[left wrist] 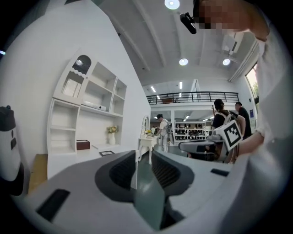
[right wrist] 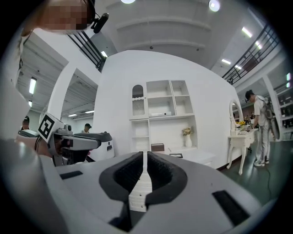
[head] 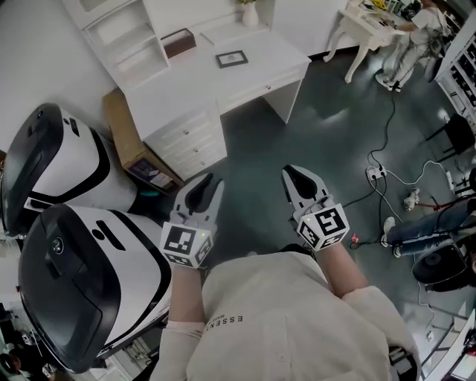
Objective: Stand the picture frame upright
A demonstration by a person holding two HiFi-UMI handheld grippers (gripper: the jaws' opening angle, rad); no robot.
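Observation:
The picture frame [head: 231,58] is small and dark-edged and lies flat on the white desk [head: 275,56] at the far end of the room. It shows small in the left gripper view [left wrist: 107,153] and in the right gripper view [right wrist: 176,156]. Both grippers hang over the dark floor, well short of the desk, and point toward it. My left gripper [head: 210,181] [left wrist: 144,153] stands open by a narrow gap, with nothing between its jaws. On the right, my right gripper [head: 291,175] [right wrist: 145,154] is shut and empty.
A brown box [head: 178,42] and a vase with flowers [head: 249,13] stand on the desk, with shelves [head: 123,33] behind. Two big white-and-black machines [head: 67,160] [head: 82,286] fill the left. A cardboard box [head: 123,130] leans by the drawers. Cables and a power strip [head: 374,175] lie at the right.

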